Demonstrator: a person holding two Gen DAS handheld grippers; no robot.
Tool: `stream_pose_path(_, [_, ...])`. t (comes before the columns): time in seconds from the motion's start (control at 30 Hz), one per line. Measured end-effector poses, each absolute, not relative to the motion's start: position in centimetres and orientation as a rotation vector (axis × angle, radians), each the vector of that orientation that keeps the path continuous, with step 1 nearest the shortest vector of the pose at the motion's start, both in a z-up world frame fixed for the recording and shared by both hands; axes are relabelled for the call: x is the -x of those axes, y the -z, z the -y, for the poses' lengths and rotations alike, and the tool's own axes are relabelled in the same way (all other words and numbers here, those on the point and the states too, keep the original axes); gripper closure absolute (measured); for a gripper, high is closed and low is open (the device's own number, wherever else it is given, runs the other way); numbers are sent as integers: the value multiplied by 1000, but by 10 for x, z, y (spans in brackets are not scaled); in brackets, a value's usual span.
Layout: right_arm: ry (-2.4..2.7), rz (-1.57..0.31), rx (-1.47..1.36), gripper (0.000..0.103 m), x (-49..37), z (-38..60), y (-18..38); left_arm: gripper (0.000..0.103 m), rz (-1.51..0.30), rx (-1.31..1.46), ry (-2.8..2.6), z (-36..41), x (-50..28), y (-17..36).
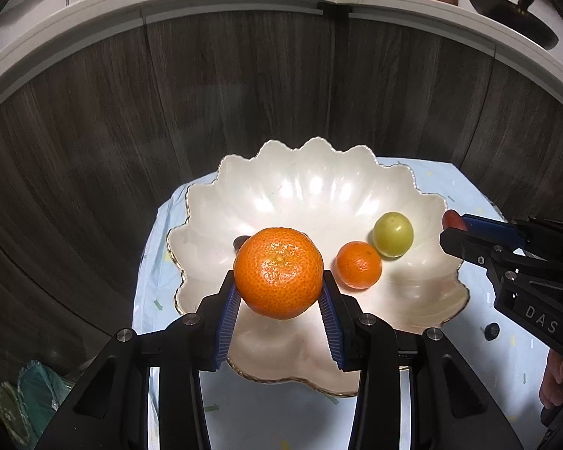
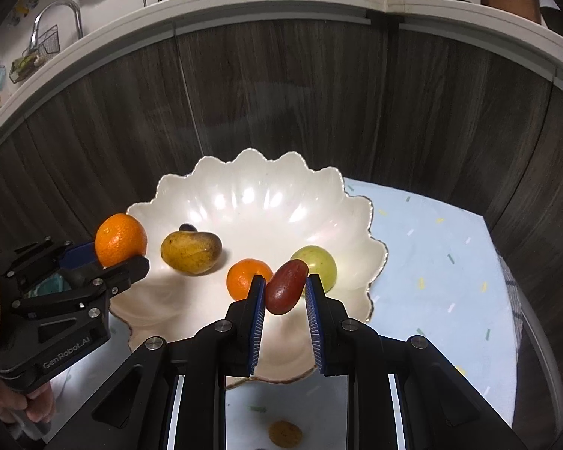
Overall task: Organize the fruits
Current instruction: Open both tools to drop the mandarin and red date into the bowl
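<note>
Looking down along both tools, we see the scalloped white bowl (image 1: 319, 187) on the pale blue cloth (image 2: 443, 247), in front of dark wood panelling. We tilt our left gripper (image 1: 279, 288) steeply down over the bowl's near rim, its blue pads clamped on the large orange (image 1: 279, 272). Our right gripper (image 2: 283, 288) slants down likewise from the right, pinching a small reddish-brown fruit (image 2: 286, 287) above the bowl. Inside the bowl lie a yellow-brown mango (image 2: 190, 252), a green round fruit (image 1: 393, 234) and, touching it, a small mandarin (image 1: 359, 264).
</note>
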State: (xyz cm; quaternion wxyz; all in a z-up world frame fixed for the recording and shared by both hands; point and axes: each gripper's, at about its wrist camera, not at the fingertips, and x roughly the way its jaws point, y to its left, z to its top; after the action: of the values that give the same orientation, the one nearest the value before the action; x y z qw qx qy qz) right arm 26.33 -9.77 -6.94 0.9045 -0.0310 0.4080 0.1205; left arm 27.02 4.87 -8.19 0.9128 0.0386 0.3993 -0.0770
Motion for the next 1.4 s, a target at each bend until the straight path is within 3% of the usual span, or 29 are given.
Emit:
stream_pose_path(0.4, [-244, -884, 76, 77, -269, 94, 79, 60, -863, -65, 157, -56, -274, 91])
stream_pose_path(0.47, [-240, -887, 76, 67, -270, 95, 80, 44, -855, -73, 148, -56, -273, 91])
stream_pose_path(0.53, [-229, -879, 78, 52, -269, 96, 79, 36, -830, -82, 137, -56, -269, 88])
stream_pose_path(0.83, [-190, -846, 77, 25, -264, 100, 70, 18, -804, -80, 108, -61, -265, 77])
stream_pose_path(1.4, [-158, -797, 66, 20, -248, 108, 52, 12, -776, -63, 87, -58, -245, 62])
